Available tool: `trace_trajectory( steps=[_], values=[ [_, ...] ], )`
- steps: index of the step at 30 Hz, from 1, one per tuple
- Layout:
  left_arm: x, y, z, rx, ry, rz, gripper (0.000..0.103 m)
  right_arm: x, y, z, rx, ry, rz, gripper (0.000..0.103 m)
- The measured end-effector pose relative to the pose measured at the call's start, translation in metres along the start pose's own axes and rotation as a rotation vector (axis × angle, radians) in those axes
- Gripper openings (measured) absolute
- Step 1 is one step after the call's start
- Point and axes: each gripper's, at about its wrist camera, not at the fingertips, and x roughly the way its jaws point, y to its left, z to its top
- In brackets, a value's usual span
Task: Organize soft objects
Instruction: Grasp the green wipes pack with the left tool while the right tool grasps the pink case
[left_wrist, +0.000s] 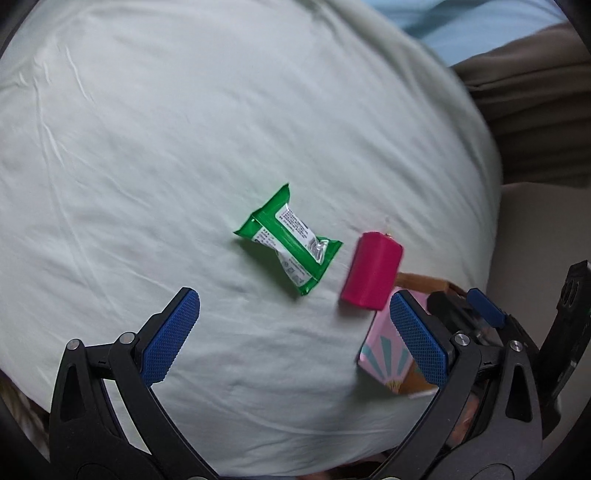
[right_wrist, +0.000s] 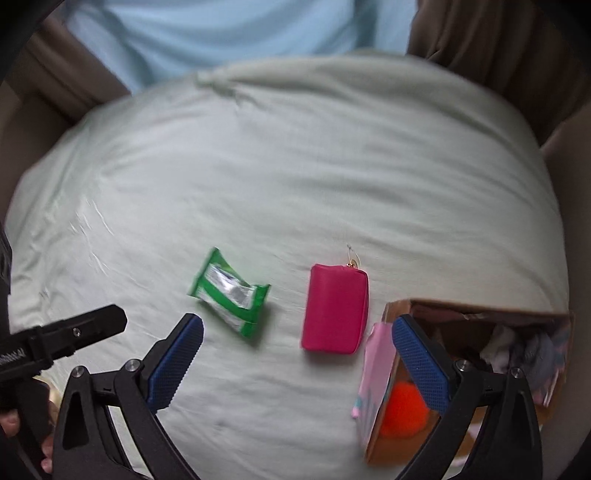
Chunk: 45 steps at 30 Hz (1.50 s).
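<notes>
A green wet-wipe packet (left_wrist: 290, 240) (right_wrist: 231, 293) and a magenta zip pouch (left_wrist: 371, 275) (right_wrist: 335, 308) lie side by side on a pale green sheet (left_wrist: 184, 147) (right_wrist: 295, 166). A pink-sided cardboard box (left_wrist: 391, 354) (right_wrist: 373, 376) stands to their right, holding an orange fluffy ball (right_wrist: 404, 408) and cloth items. My left gripper (left_wrist: 295, 339) is open and empty, hovering just short of the packet and pouch. My right gripper (right_wrist: 297, 363) is open and empty, its right finger over the box's edge. The right gripper also shows in the left wrist view (left_wrist: 484, 306).
Brown fabric (left_wrist: 535, 92) (right_wrist: 498, 33) and a light blue surface (right_wrist: 221, 37) lie beyond the sheet. A beige surface (left_wrist: 535, 229) borders the sheet on the right. Part of the left gripper's body (right_wrist: 62, 339) shows at the left edge of the right wrist view.
</notes>
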Motion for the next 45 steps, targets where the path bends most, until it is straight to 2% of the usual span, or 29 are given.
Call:
trace_trajectory(
  steps=[7,11,14,17,18,19,21,24,27,36,45],
  values=[
    [0.073,-0.006,0.025,-0.127,0.085,0.038,0.102,0.074,0.003,0.019,-0.143,0.132,-0.077,0.099],
    [0.103,-0.004,0.033,-0.182,0.115,0.063,0.1,0.115,0.005,0.021,-0.26,0.243,-0.183,0.099],
    [0.122,-0.005,0.038,-0.208,0.131,0.077,0.097,0.138,0.0,0.021,-0.281,0.325,-0.172,0.099],
    [0.137,-0.009,0.04,-0.211,0.141,0.112,0.087,0.154,-0.006,0.019,-0.28,0.376,-0.155,0.099],
    [0.141,-0.009,0.04,-0.215,0.145,0.116,0.078,0.158,-0.01,0.018,-0.263,0.388,-0.131,0.097],
    [0.146,-0.008,0.04,-0.222,0.155,0.116,0.069,0.159,-0.013,0.017,-0.249,0.394,-0.113,0.09],
    [0.152,-0.005,0.04,-0.243,0.161,0.122,0.06,0.162,-0.017,0.015,-0.228,0.407,-0.1,0.084],
    [0.153,-0.002,0.036,-0.258,0.144,0.157,0.045,0.16,-0.021,0.011,-0.218,0.387,-0.103,0.075],
    [0.15,-0.001,0.029,-0.247,0.12,0.156,0.042,0.158,-0.024,0.012,-0.217,0.367,-0.101,0.067],
    [0.13,0.001,0.026,-0.237,0.105,0.134,0.038,0.128,-0.024,0.008,-0.207,0.272,-0.085,0.046],
    [0.071,-0.002,0.014,-0.14,0.008,0.102,0.038,0.075,-0.016,-0.001,-0.115,0.167,-0.019,0.042]
  ],
)
